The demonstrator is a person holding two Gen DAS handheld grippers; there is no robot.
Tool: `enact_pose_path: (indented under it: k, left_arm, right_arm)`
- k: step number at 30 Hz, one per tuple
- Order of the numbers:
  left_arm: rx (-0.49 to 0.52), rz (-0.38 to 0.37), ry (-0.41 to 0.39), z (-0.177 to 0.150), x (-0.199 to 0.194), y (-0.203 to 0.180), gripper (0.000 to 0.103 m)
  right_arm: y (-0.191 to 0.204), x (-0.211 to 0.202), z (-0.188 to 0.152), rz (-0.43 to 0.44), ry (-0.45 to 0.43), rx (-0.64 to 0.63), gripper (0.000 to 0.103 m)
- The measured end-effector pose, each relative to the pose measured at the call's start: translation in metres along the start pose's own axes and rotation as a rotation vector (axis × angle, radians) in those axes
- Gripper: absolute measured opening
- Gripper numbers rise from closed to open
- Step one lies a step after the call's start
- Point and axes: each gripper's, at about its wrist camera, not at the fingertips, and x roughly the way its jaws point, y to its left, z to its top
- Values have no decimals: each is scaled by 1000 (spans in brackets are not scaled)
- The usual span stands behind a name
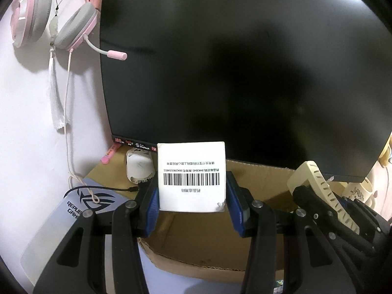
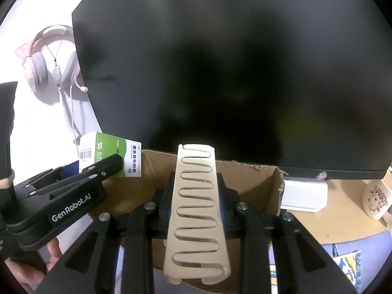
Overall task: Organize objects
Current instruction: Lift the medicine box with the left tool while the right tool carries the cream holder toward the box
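Note:
My left gripper [image 1: 191,197] is shut on a white and green medicine box [image 1: 191,176], its barcode end facing the camera, held above the open cardboard box [image 1: 210,240]. In the right wrist view the medicine box [image 2: 110,155] shows at the left, over the cardboard box's left corner [image 2: 152,169]. My right gripper [image 2: 196,196] is shut on a cream slotted hair clip [image 2: 196,210], held upright over the same cardboard box. The clip also shows at the right of the left wrist view [image 1: 316,183].
A large dark monitor [image 1: 245,68] stands right behind the cardboard box. Pink headphones [image 1: 54,12] hang on the wall at the left. A white mouse [image 1: 138,166] and a grey mouse pad [image 1: 61,220] lie left. A mug [image 2: 376,199] and a white box [image 2: 305,194] stand right.

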Motion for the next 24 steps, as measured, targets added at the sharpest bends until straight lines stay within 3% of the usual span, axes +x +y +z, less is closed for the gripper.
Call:
enact_pose_path:
  k: [24]
  left_arm:
    - [88,67,89,-12,23,-13,47]
  right_arm:
    - [-14,20,-8,-61,91,7,30]
